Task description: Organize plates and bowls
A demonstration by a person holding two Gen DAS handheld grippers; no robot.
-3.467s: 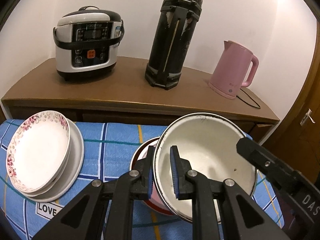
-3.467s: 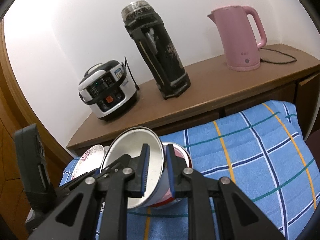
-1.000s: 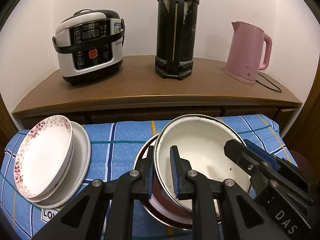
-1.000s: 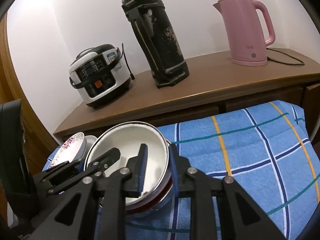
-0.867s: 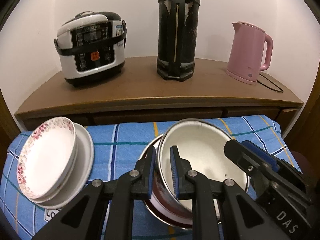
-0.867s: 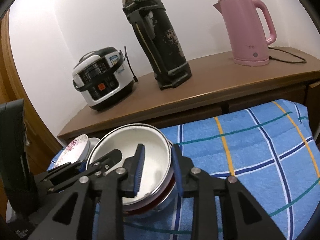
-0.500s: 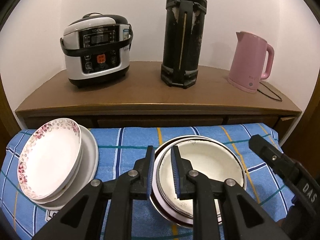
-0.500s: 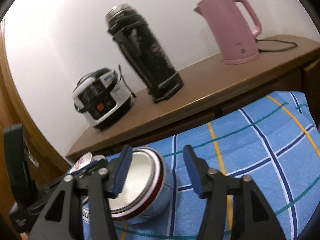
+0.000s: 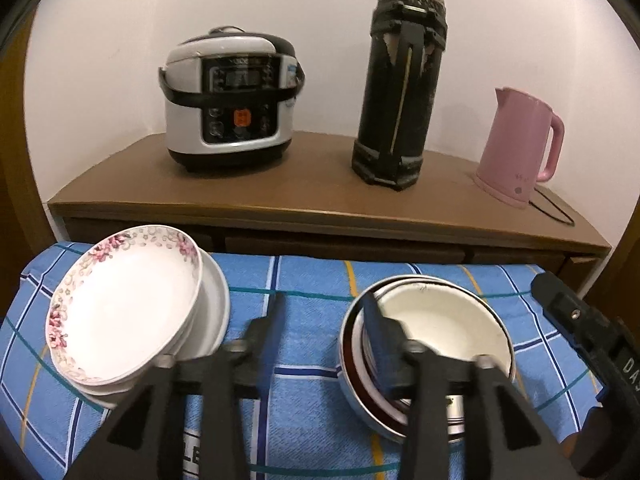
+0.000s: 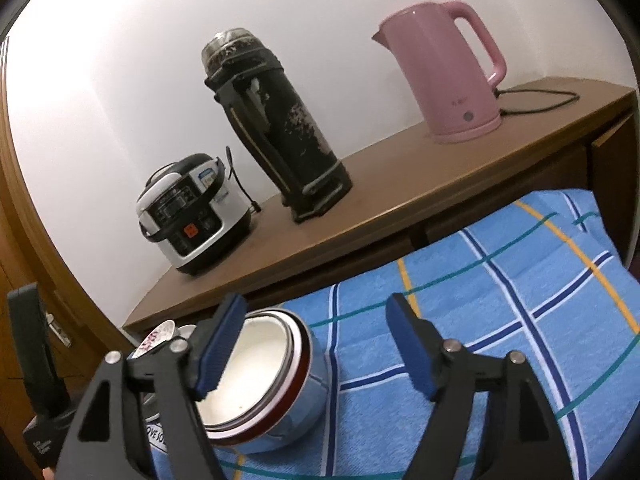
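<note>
A white enamel bowl (image 9: 444, 320) sits nested inside a red-rimmed bowl (image 9: 354, 364) on the blue checked cloth (image 9: 308, 272). My left gripper (image 9: 324, 312) straddles the stack's left rim, its jaws opening and neither pad pressing on it. My right gripper (image 10: 314, 316) is opening too. One of its fingers hangs over the white bowl (image 10: 248, 364) and the other stands clear over the cloth, away from the red-rimmed bowl (image 10: 300, 408). To the left lies a stack of plates (image 9: 120, 312) with a floral one on top.
Behind the cloth runs a brown wooden cabinet (image 9: 320, 196). On it stand a rice cooker (image 9: 230, 104), a tall black thermos (image 9: 400, 92) and a pink kettle (image 9: 520, 148) with its cord. Open cloth (image 10: 520, 280) stretches right of the bowls.
Both grippers have let go of the white bowl, which now rests level inside the red-rimmed bowl. Their jaws have spread wide and both have drawn back a little.
</note>
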